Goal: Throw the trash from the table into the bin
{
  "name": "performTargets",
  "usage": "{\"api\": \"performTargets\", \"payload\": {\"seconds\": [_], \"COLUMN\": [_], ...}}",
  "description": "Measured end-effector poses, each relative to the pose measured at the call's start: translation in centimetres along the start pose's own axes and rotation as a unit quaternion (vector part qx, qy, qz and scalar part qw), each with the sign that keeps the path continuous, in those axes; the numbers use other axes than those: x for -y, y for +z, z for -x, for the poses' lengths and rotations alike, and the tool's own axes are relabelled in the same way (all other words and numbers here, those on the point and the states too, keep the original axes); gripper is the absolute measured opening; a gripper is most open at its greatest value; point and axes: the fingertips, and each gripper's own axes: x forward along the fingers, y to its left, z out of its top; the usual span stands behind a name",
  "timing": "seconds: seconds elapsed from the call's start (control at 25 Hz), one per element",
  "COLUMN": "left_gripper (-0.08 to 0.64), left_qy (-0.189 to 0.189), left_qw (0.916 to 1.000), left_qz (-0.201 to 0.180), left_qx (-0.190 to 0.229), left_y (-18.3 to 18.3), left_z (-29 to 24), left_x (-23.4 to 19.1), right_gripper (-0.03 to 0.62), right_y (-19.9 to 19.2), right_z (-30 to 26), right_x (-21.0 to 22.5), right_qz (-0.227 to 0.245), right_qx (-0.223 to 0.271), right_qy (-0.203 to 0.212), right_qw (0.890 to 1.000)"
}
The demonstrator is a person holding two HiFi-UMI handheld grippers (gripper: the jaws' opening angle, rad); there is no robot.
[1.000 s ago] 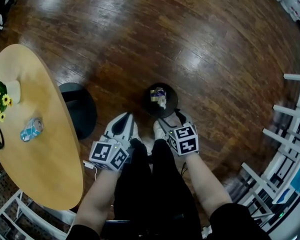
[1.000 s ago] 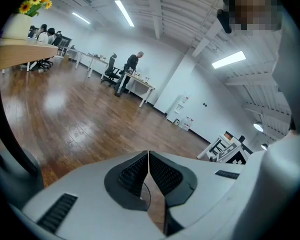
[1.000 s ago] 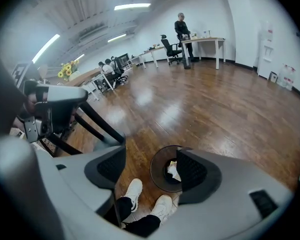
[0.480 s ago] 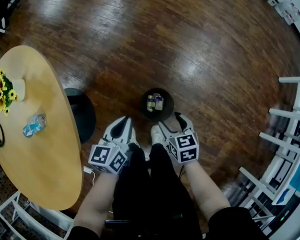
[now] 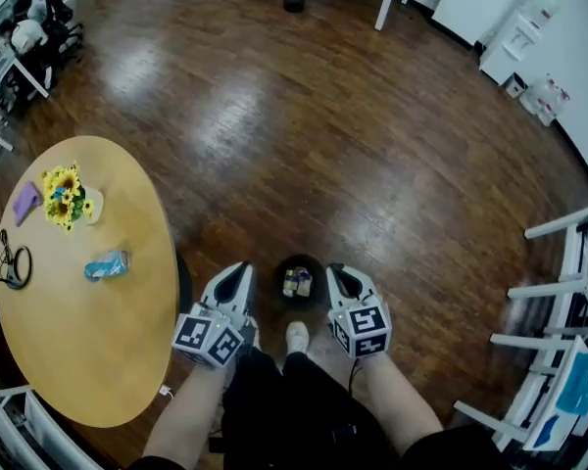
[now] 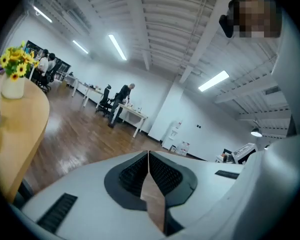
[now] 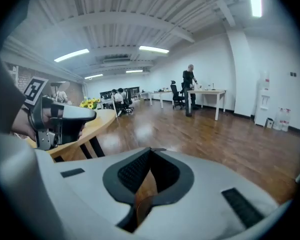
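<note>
Wood floor [image 5: 372, 164] of an open office; round table [image 5: 78, 360] at the person's left, small black bin [image 5: 278, 274] on the floor at the feet. The bin holds trash [image 5: 296, 282]: a couple of small packets, type not legible. Left gripper [image 5: 236, 272] and right gripper [image 5: 340, 274] hang either side of the bin, above it, both empty. Left jaws clenched, pads meeting, nothing between. Right jaws have just been closing and now meet likewise, with only floor showing past them.

Outstanding item: one crushed can [image 5: 106, 264] lies on the table, well apart from both grippers. Task judged part done.

Hazards noted:
- Both pairs of jaws are clamped. Reaching the can without spreading them first would shove it rather than take it, and a light can on a smooth top may skid off the edge.
- Flowers [image 5: 64, 192], a purple item [image 5: 25, 204] and a cord [image 5: 13, 267] sit near the can. A wide sweep could topple the flowers or take the wrong thing.
- Shoe [image 5: 296, 337] stands just beside the bin. A careless step toward the table could tip it and spill what is inside.
</note>
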Motion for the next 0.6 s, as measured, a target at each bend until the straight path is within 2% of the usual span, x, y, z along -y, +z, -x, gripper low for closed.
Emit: {"api": "performTargets", "payload": {"seconds": [0.12, 0.24, 0.4, 0.52, 0.6], "left_gripper": [0.005, 0.005, 0.005, 0.005, 0.005], "left_qy": [0.005, 0.004, 0.008, 0.04, 0.073], "left_qw": [0.9993, 0.9974, 0.9909, 0.9856, 0.9812], "left_qz": [-0.003, 0.005, -0.041, -0.065, -0.062], "left_qx": [0.036, 0.072, 0.128, 0.15, 0.168], "left_y": [3.3, 6.6, 12.1, 14.7, 15.6], "left_z": [0.4, 1.0, 2.8, 5.8, 8.3], "left_x": [1.2, 2.5, 2.9, 0.9, -1.3], "right_gripper": [0.003, 0.003, 0.003, 0.003, 0.003], "right_y": [4.3, 8.3, 13.9, 16.5, 17.6], "right_z": [1.6, 2.5, 1.6, 1.0, 0.1], "right_x": [-0.6, -1.4, -4.5, -7.3, -9.0], "right_qz": [0.02, 0.01, 0.023, 0.043, 0.046], "right_qx": [0.039, 0.087, 0.143, 0.159, 0.164], "right_qy": [0.012, 0.016, 0.053, 0.086, 0.103], "right_qw": [0.999, 0.996, 0.988, 0.983, 0.98]}}
